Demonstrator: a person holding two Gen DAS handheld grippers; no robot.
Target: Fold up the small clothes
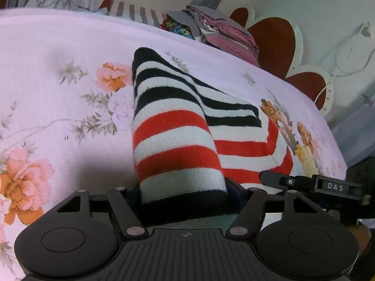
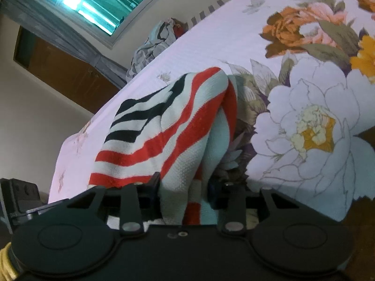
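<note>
Both grippers are gathering the near edge of a striped knit garment (image 1: 178,126) that is lying on a floral bedsheet (image 1: 58,53), its black-and-white end reaching away toward 12 o'clock and its red-and-white bands nearest the cameras. The left gripper (image 1: 185,194) is holding a raised ridge of the knit between its fingers, which are standing moderately apart around a thick bunch. The right gripper (image 2: 185,187) is clamping a narrower gather of the same garment at the hem.

To fold well, both hands should be lifting together and carrying the near edge toward 12 o'clock, keeping the stripes lined up so the halves meet squarely (uneven lift would skew the fold).

The fingertips of both grippers are buried in cloth, so how deeply the fabric is seated is hard to judge. The garment's type is unclear. A heap of clothes (image 1: 222,30) is sitting at 1 o'clock, partly cut off.
</note>
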